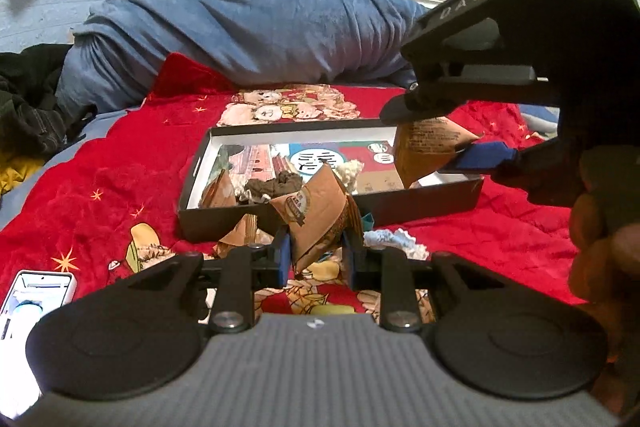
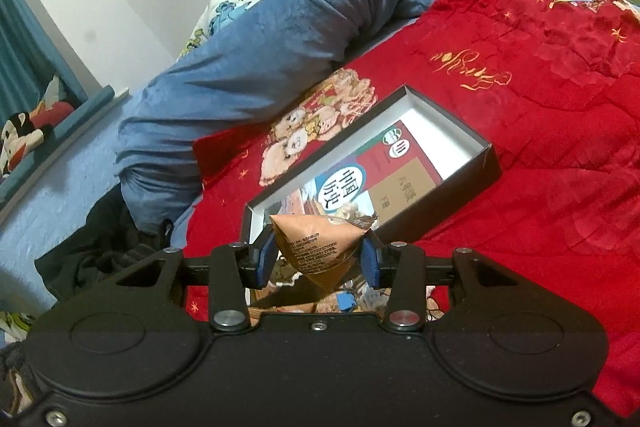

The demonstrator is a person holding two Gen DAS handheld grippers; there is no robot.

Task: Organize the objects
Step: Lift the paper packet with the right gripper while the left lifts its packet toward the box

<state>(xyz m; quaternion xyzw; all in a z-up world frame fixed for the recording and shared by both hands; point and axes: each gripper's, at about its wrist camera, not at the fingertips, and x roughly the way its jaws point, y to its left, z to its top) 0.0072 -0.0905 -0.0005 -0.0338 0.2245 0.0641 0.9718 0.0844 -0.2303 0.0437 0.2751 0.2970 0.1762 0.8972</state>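
A: Left wrist view, nearest first: the left gripper (image 1: 316,251) has its 2 blue pads pinching a brown triangular packet (image 1: 316,223), held clear of the red quilt (image 1: 100,179). The packet's lower tip sits between the pads; its printed label is too blurred to read.

B: And beside it?

A: At 7 o'clock a lit phone (image 1: 36,291) lies on the quilt, cut off by the frame edge. Just past the pads, a third brown packet (image 1: 240,233) and a pale knitted piece (image 1: 396,241) lie on the quilt, both partly hidden by the gripper.

B: Farther out?

A: The open black box (image 1: 420,205) with white inner walls. Inside, I can make out another brown packet (image 1: 220,191) and a dark lumpy thing (image 1: 272,183); what that is I cannot tell. At 2 o'clock the right gripper (image 1: 436,151) hangs over the box's right end, its pads clamped on a second brown packet (image 1: 428,143). A hand (image 1: 600,247) behind it is dark and cut off.

B: Does the right wrist view agree?

A: Yes. There the right gripper (image 2: 318,253) squeezes that second brown packet (image 2: 320,247) by its 2 corners, and the packet covers the box's (image 2: 452,195) near end. The far end shows bare. At 11 o'clock, beyond the box, the rolled blue blanket (image 2: 260,39) lies across the bed.
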